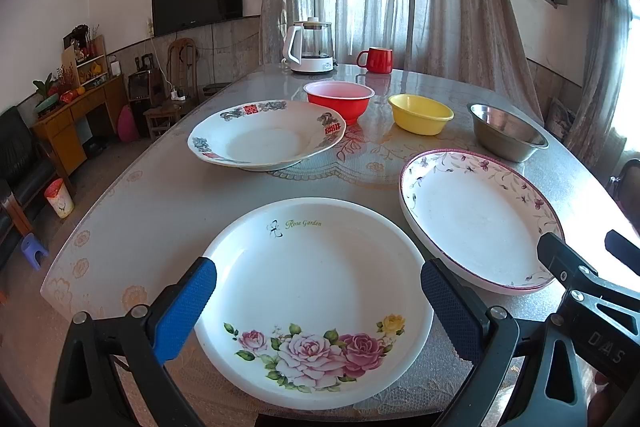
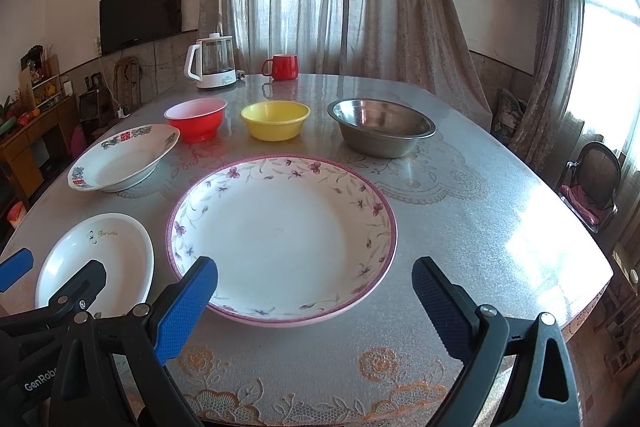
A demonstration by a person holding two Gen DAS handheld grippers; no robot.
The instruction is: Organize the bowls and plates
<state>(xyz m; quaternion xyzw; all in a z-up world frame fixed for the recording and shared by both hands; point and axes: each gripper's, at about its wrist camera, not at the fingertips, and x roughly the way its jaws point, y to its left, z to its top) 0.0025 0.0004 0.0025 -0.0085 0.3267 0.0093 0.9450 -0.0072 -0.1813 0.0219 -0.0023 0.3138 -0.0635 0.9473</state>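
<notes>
My left gripper (image 1: 318, 293) is open, its blue fingers spread to either side of the rose-printed plate (image 1: 316, 299) near the table's front edge. My right gripper (image 2: 314, 293) is open too, hovering over the near rim of the pink-rimmed floral plate (image 2: 282, 239). That floral plate (image 1: 476, 219) lies right of the rose plate (image 2: 96, 259). A third plate with red characters (image 1: 266, 135) (image 2: 124, 157) sits further back left. Behind stand a red bowl (image 1: 339, 99) (image 2: 196, 119), a yellow bowl (image 1: 420, 113) (image 2: 275, 119) and a steel bowl (image 1: 505, 131) (image 2: 380, 131).
A glass kettle (image 1: 310, 47) (image 2: 212, 61) and a red mug (image 1: 376, 59) (image 2: 282, 67) stand at the table's far edge. The table (image 2: 460, 227) has bare surface on the right. A chair (image 2: 592, 183) stands off its right side.
</notes>
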